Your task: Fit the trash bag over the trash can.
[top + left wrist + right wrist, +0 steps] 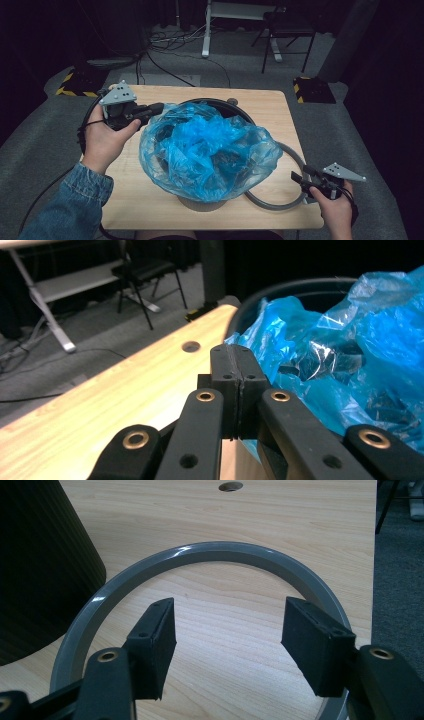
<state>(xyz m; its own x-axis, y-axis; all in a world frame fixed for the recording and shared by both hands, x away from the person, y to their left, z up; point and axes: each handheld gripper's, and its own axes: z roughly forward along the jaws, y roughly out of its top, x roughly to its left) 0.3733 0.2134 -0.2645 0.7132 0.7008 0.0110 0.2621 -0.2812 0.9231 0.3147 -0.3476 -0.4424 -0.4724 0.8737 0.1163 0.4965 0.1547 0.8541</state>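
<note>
The pale wooden bench (150, 195) carries a round black plastic bin (231, 107) with a crinkled blue plastic bag (210, 150) draped loosely in and over it, not yet tucked flat around the rim. A grey plastic ring (210, 552) lies flat on the bench beside the bin, so clamping looks undone. The left gripper (156, 108), fingers pressed together, sits at the bag's edge. The right gripper (227, 645), fingers spread, hovers over the ring.
</note>
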